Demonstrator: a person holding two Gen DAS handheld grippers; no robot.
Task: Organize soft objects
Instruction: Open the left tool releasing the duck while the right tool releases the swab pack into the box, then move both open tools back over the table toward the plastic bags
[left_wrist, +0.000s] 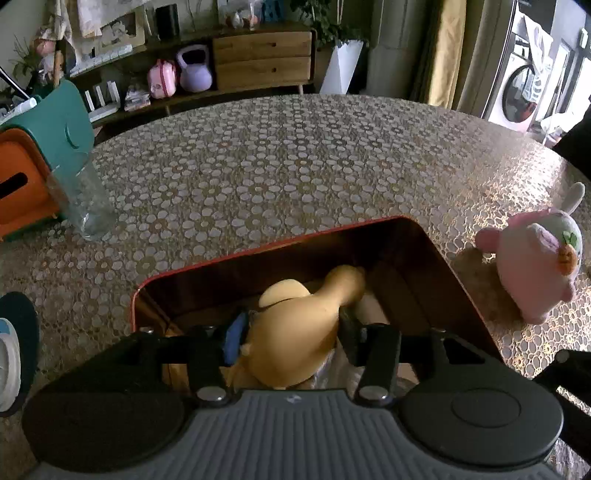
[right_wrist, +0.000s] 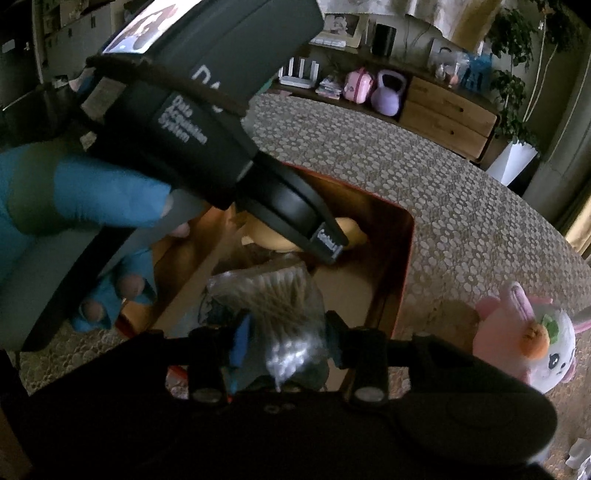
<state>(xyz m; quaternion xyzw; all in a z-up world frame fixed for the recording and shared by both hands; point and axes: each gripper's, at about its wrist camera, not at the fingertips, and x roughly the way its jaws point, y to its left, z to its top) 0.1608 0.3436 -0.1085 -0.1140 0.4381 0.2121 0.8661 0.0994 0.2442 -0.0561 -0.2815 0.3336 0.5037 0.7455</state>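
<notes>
Reaching down into the red-rimmed box (left_wrist: 424, 236), the left gripper (left_wrist: 291, 325) has a yellow plush toy (left_wrist: 295, 332) between its two fingers. The jaws stand partly spread; the blue pad on one side and the black finger on the other lie against the toy's flanks, but whether they press on it cannot be told. The toy's body and neck lie inside the box, toward its near wall.

The right gripper (right_wrist: 284, 332) is also lowered over the box (right_wrist: 406, 236), beside the left one. A clear plastic bag of cotton swabs (right_wrist: 277, 295) sits between its fingers, over the box's near edge. Jaws partly spread; contact with the bag is visible on both sides, firm pressure not confirmed.

A hand in a blue fingerless glove (right_wrist: 92, 199) holds the left gripper's body, seen at the box's left side in the right wrist view.

A pink rabbit plush (left_wrist: 535, 258) with a carrot patch stands on the table (left_wrist: 295, 155), outside the box, just beside its right wall.

A clear glass (left_wrist: 85, 199) stands near the table's left edge, touching or just beside a teal and orange container (left_wrist: 44, 147).
</notes>
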